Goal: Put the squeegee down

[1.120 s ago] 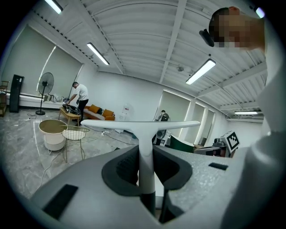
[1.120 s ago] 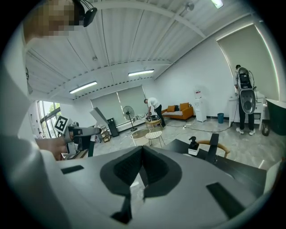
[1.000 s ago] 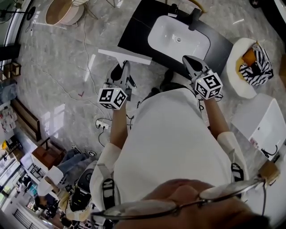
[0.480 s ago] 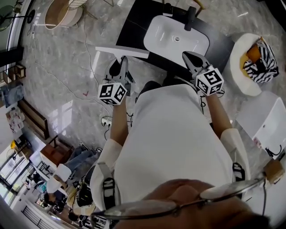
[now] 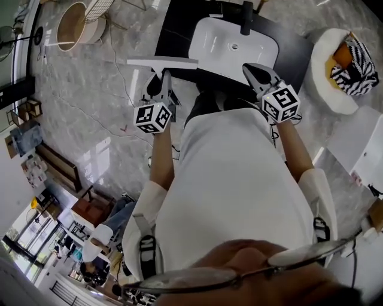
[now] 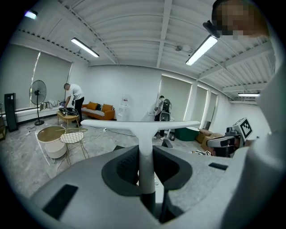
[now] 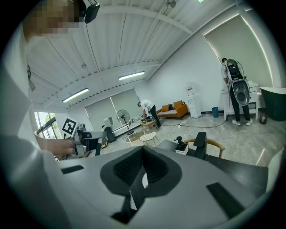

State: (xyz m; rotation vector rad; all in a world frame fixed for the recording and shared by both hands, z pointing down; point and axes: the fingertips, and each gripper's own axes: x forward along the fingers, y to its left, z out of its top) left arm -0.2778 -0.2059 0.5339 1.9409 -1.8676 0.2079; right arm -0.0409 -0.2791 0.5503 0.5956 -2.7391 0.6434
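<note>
In the head view my left gripper is shut on the handle of a white squeegee. Its long blade lies crosswise over the left edge of the black counter. The left gripper view shows the handle pinched between the dark pads, with the blade level ahead of them. My right gripper hovers at the counter's near edge, in front of the white sink. In the right gripper view that gripper has its pads closed together with nothing between them.
A black faucet stands behind the sink. A white round basket with a striped cloth sits to the right, with a white box nearer. A round tub and cables lie on the marble floor at left.
Both grippers have moved a little forward toward the counter and sink. The squeegee has stayed gripped in the left one, its blade now nearer the counter's corner.
</note>
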